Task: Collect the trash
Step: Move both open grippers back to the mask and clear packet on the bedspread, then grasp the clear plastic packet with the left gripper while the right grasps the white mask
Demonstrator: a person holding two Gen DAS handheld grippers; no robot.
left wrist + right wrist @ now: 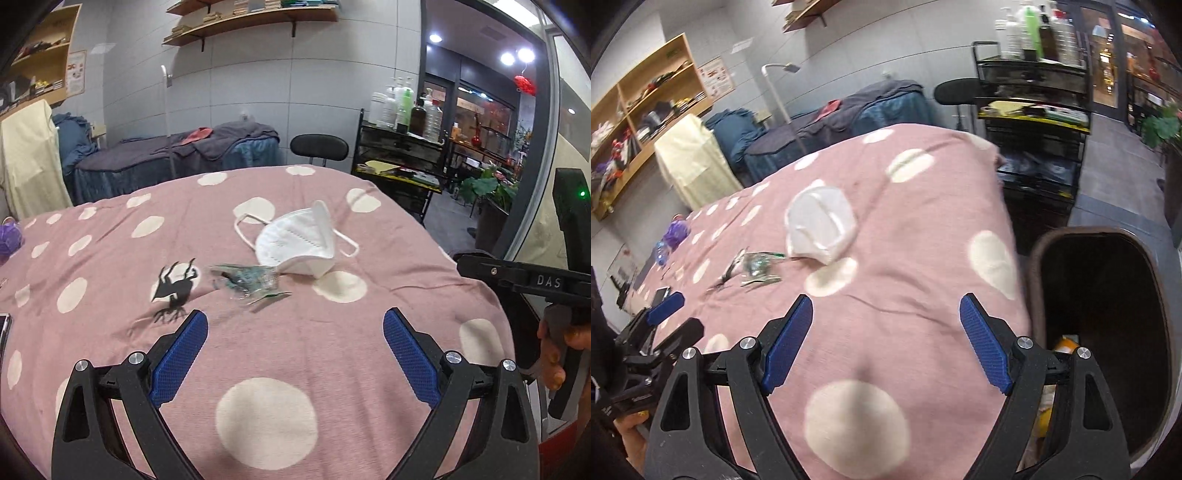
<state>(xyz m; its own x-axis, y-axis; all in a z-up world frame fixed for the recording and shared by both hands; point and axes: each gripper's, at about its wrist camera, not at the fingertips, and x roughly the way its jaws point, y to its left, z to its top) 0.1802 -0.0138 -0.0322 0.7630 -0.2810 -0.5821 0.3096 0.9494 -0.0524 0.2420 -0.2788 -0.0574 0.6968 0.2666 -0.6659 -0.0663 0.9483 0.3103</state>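
Observation:
A white face mask (299, 240) (822, 225) lies on the pink polka-dot bedspread (258, 350) (905, 229). Just left of it is a crumpled clear-and-green plastic wrapper (251, 282) (757, 267). My left gripper (295, 332) hovers open over the bedspread, nearer than the wrapper, nothing between its blue pads. My right gripper (886, 314) is also open and empty above the bed's near right part, beside a dark brown-rimmed trash bin (1108, 332) with some rubbish at its bottom. The left gripper (665, 306) shows at the left edge of the right wrist view.
A black figure print (175, 288) marks the bedspread. A purple object (676, 232), a small bottle (661, 253) and a phone (661, 295) lie at the bed's far left. A black trolley (1034, 110) with bottles, a stool (319, 147) and a second bed (177, 155) stand behind.

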